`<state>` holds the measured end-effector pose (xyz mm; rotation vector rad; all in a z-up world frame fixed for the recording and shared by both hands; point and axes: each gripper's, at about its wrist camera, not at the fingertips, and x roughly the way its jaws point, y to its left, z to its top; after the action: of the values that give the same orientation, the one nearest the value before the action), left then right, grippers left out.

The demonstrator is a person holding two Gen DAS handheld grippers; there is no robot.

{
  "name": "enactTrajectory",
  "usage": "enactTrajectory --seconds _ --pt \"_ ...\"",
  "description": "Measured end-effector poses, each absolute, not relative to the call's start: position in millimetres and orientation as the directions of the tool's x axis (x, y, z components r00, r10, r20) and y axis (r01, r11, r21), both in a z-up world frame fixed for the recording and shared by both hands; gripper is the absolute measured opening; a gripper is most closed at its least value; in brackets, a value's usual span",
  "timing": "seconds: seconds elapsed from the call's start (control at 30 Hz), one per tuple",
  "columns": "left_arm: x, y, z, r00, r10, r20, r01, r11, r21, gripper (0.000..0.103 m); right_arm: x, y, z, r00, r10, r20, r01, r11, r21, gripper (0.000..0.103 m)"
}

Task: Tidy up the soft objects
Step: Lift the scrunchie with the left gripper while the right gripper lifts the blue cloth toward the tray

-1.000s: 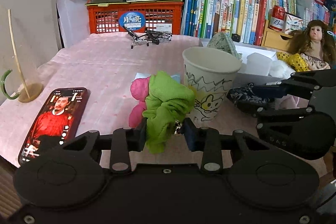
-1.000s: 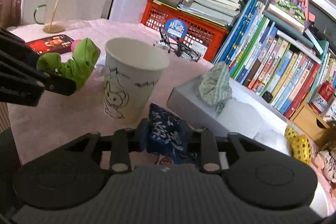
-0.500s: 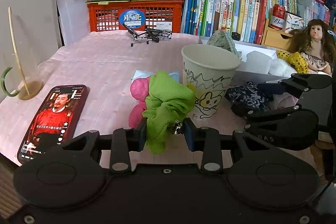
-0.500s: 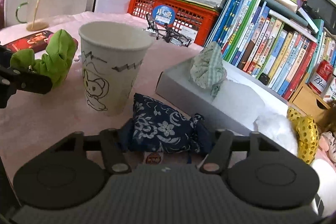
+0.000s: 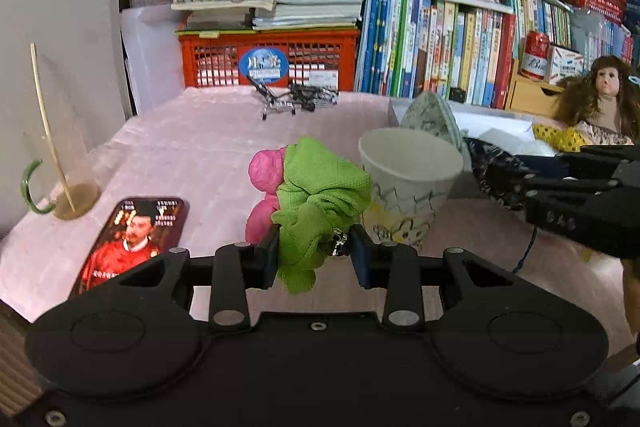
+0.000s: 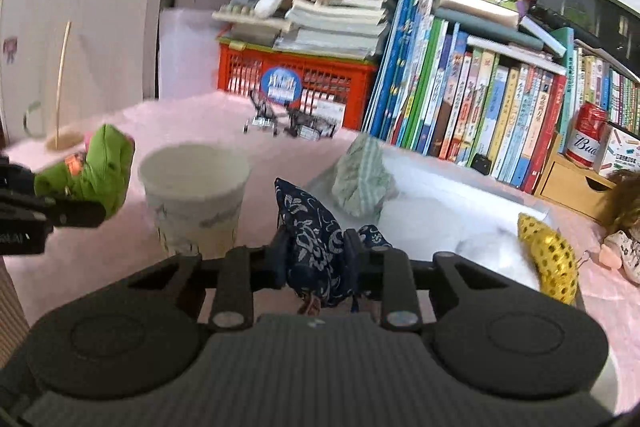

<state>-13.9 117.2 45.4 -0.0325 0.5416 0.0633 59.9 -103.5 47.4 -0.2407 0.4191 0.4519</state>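
My left gripper is shut on a green scrunchie and holds it up just left of a white paper cup. A pink scrunchie lies on the cloth behind it. My right gripper is shut on a dark blue floral scrunchie, lifted to the right of the cup. In the left wrist view the right gripper and its blue scrunchie show at the right. A pale checked scrunchie rests on a white box.
A phone lies at the near left, a glass with a stick beyond it. A red crate, stacked books, a row of books and small metal carts line the back. A yellow dotted scrunchie and a doll are at the right.
My right gripper opened over the blue scrunchie half a second ago, then shut on it again and lifted it. My left gripper rose a little with the green scrunchie.
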Motion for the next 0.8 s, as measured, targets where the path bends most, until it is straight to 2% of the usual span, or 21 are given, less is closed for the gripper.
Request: enactTrajectory --seconds 0.03,0.1,0.33,0.8 --pt "-13.5 117.8 47.9 0.858 0.052 -0.511 -0.069 0.998 -0.013 0.034 60.1 -105.2 51.4 0.82 0.373 -0.435 -0.465 0.876 -0.125 0.025" --pt "-12.3 118.8 53.3 0.865 0.054 -0.499 -0.069 0.998 -0.012 0.034 60.5 -108.4 59.2 0.826 0.377 -0.419 -0.459 0.881 -0.112 0.017" --pt "-4.2 122.6 65.7 0.878 0.036 -0.477 -0.061 0.997 -0.037 0.034 64.5 -114.0 68.1 0.835 0.371 -0.406 -0.448 0.887 -0.111 0.017" --pt "28.5 117.5 116.1 0.901 -0.056 -0.429 0.046 0.998 -0.034 0.034 86.8 -144.9 116.3 0.834 0.403 -0.377 -0.412 0.909 0.06 0.017"
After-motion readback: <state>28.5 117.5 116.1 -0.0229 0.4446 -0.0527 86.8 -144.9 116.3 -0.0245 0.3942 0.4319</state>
